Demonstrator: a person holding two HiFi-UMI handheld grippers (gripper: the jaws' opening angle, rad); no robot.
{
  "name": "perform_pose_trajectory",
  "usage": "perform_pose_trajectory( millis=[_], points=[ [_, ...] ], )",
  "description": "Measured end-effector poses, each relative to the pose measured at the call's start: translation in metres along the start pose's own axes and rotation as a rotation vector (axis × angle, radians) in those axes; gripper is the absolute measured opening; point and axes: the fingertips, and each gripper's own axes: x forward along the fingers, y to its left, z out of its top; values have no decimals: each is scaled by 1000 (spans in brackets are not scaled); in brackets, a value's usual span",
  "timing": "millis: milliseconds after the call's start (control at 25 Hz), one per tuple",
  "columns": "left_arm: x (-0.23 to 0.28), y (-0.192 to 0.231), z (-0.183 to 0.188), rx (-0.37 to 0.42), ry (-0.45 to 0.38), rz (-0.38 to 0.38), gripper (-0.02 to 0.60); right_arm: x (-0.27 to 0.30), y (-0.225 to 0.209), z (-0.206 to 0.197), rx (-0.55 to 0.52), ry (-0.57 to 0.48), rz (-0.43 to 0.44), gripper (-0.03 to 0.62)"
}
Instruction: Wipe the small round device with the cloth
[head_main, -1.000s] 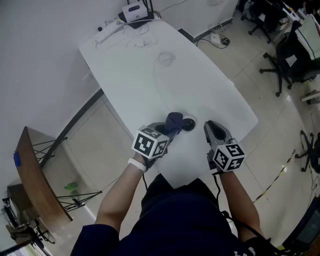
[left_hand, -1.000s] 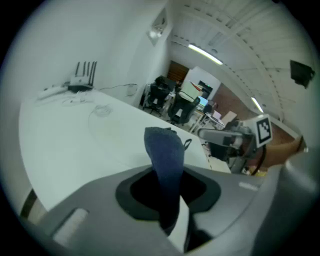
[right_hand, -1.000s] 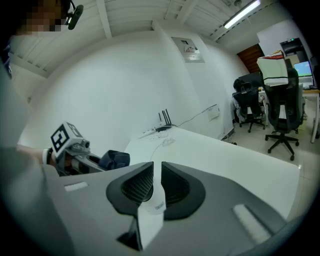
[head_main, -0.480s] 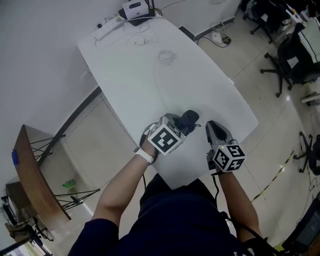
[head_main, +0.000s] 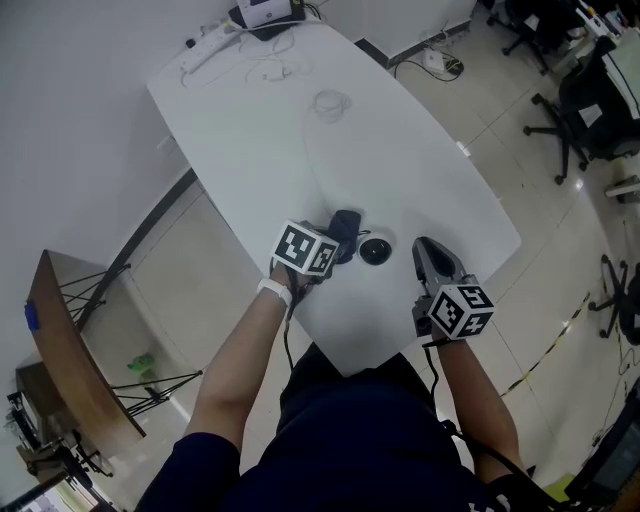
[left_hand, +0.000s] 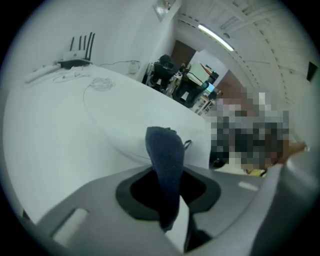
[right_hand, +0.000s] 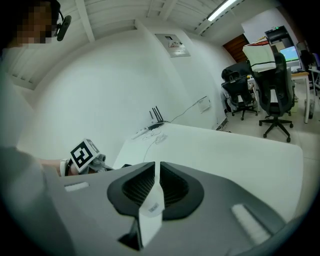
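A small round black device (head_main: 375, 250) lies on the white table (head_main: 420, 170) near its front edge. My left gripper (head_main: 340, 240) sits just left of it, shut on a dark blue cloth (head_main: 347, 225). The cloth hangs beside the device, and I cannot tell whether it touches. In the left gripper view the cloth (left_hand: 164, 150) stands up from between the jaws of the left gripper (left_hand: 167, 187). My right gripper (head_main: 422, 248) hovers right of the device. Its jaws are closing to a thin slit, with nothing between them in the right gripper view (right_hand: 156, 172).
A router (head_main: 265, 12), a power strip (head_main: 205, 42) and loose cables (head_main: 330, 103) lie at the table's far end. Office chairs (head_main: 580, 110) stand on the floor to the right. A wooden stand (head_main: 65, 340) is to the left of the table.
The left gripper carried the cloth right over the device, then drew back left, so the device shows again. The right gripper has hardly moved.
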Motion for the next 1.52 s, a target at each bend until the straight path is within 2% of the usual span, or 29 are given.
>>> perform_pose_trajectory(
  millis=[200,280,440,600,760,880,960,1000,1160,1320,1400,1520],
  points=[
    [17,18,-3,-231,-54,-13,92,-2,5,-1,-7,5,5,35],
    [10,21,0,-268,-83,0,92,-5,9,0,-12,-2,10,34],
    [-30,-2,4,-161,-169,35,92,-14,11,2,-21,-19,8,34],
    [-78,-58,6,-76,-297,4,92,-24,8,0,-20,-33,-2,32],
    [-87,-117,23,-62,-420,-114,92,-27,10,-2,-20,-34,-3,32],
    [-69,-122,34,-106,-501,-122,92,-24,15,0,-29,-32,3,31],
    [-54,-118,33,-95,-529,-96,92,-23,17,2,-36,-29,5,31],
    [-48,-115,29,-63,-532,-68,92,-22,17,2,-39,-27,5,31],
    [-33,-104,7,119,-538,35,92,-23,11,4,-41,-22,-4,29],
    [-27,-74,-16,250,-540,120,94,-21,5,-3,-23,-8,-14,28],
    [-28,-56,-20,248,-539,159,94,-21,5,-7,-18,-1,-14,28],
    [-34,-31,-16,189,-550,198,94,-21,6,-11,-14,5,-16,28]
  ],
)
